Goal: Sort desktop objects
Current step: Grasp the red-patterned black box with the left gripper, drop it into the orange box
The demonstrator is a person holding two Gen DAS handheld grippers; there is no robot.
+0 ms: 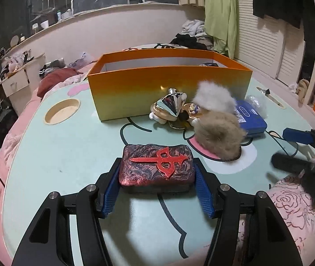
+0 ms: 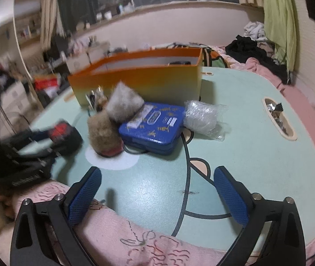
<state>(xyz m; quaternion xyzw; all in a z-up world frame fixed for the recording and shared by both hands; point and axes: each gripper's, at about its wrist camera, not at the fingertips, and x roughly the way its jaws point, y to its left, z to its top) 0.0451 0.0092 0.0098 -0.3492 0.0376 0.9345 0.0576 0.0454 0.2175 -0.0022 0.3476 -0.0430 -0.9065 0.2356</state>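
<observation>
Left wrist: my left gripper [image 1: 157, 186] fingers flank dark-red embossed rectangular block [image 1: 156, 165] on table [image 1: 68, 150], contact unclear. Orange open cardboard box [image 1: 168, 88] at 12 o'clock.
Right wrist: right gripper [image 2: 157, 196] fingers wide, empty; blue flat case [image 2: 153, 126] at 12. Risk: shallow side pinch, block slips.

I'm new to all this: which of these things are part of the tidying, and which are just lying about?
Part of the job:
red carved block between the left tongs
orange box
blue case
fur pompoms
bubble-wrap bundle

Lying about:
green garment
clothes heap
</observation>
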